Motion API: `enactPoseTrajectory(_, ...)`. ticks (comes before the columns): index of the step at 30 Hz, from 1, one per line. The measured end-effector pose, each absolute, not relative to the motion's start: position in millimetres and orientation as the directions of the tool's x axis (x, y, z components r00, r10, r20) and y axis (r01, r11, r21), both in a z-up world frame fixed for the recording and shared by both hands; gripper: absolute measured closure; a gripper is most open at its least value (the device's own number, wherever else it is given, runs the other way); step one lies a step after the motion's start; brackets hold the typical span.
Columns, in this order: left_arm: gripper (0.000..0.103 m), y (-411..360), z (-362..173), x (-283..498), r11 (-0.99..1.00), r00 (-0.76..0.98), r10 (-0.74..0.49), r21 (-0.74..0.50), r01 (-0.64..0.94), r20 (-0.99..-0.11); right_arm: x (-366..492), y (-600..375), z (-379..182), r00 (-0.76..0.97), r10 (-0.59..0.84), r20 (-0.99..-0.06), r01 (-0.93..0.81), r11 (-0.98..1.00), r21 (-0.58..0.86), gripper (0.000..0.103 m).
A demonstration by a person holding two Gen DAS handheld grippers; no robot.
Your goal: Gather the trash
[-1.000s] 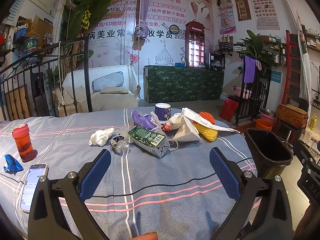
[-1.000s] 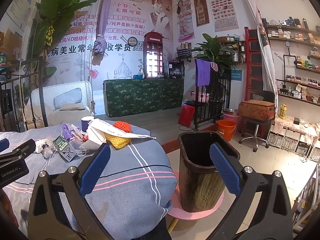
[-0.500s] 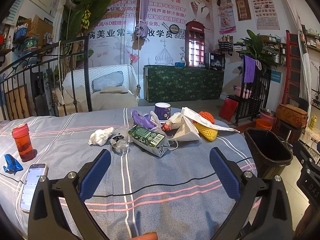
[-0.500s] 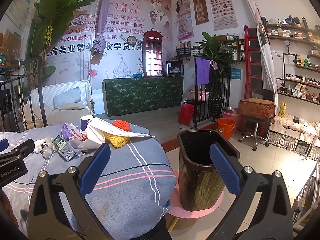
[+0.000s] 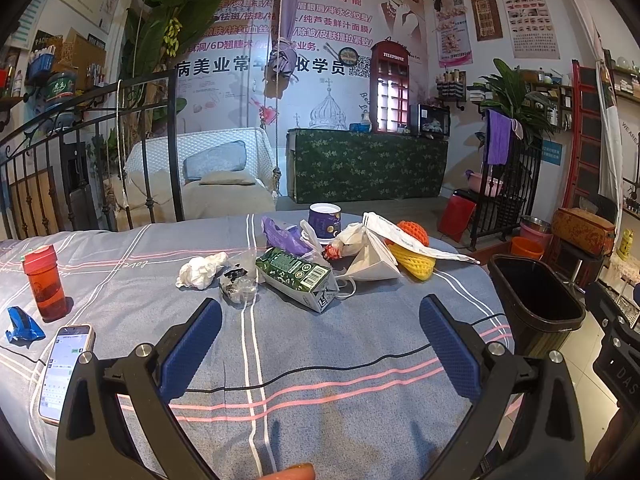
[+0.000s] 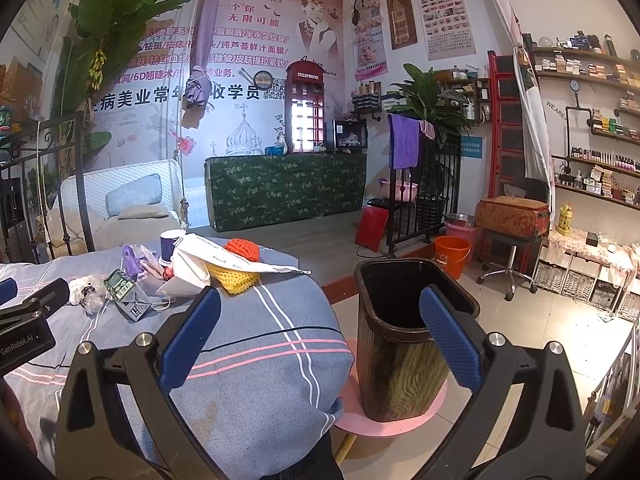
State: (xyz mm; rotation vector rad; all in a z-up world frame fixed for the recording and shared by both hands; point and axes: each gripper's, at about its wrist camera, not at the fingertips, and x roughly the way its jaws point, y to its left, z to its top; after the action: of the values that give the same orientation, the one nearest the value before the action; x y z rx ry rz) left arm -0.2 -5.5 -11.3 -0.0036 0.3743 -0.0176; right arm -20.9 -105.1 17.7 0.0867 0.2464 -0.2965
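On the striped bench cloth [image 5: 320, 360], our left tongs [image 5: 320, 344] hang wide and empty, short of the trash heap: a crumpled tissue [image 5: 202, 270], a clear wrapper [image 5: 238, 286], a green carton [image 5: 298, 276], a white bag [image 5: 372, 256], yellow and orange foam nets [image 5: 412, 258] and a purple cup [image 5: 324, 220]. We judge all of it light. The tissue, wrapper and nets should crush soft, so a pinch across the middle would do; the carton is stiffer and looks best taken across its narrow sides. Our right tongs [image 6: 320, 336], also wide and empty, face the bin [image 6: 400, 344] standing on the floor just off the bench's right edge. Open cloth lies between tongs and heap. A phone [image 5: 66, 372], a red bottle [image 5: 44, 282] and a thin black cable [image 5: 340, 368] sit near, and we would steer clear of them.
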Motion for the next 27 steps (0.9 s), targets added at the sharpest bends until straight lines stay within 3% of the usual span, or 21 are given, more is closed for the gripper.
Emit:
enactPoseTrajectory(22, 0.005, -2.1, -23.5, 8.0, 1.000, 0.915, -0.028, 0.001, 0.031, -0.404, -10.7, -104.3, 12.7, 0.920, -0.281, -0.274, 0.291, 0.957, -0.004, 0.005)
enactPoseTrajectory(24, 0.005, 1.1, -28.1, 15.7, 0.999, 0.895, -0.053, -0.013, 0.053, -0.442, -0.5, -101.9, 9.9, 0.924, -0.243, -0.294, 0.240, 0.970, -0.049, 0.005)
enactPoseTrajectory(27, 0.005, 9.8, -38.2, 27.5, 0.997, 0.861, -0.079, -0.037, 0.070, -0.502, 29.3, -91.8, -2.0, 0.911, -0.107, -0.398, 0.063, 0.991, -0.122, 0.005)
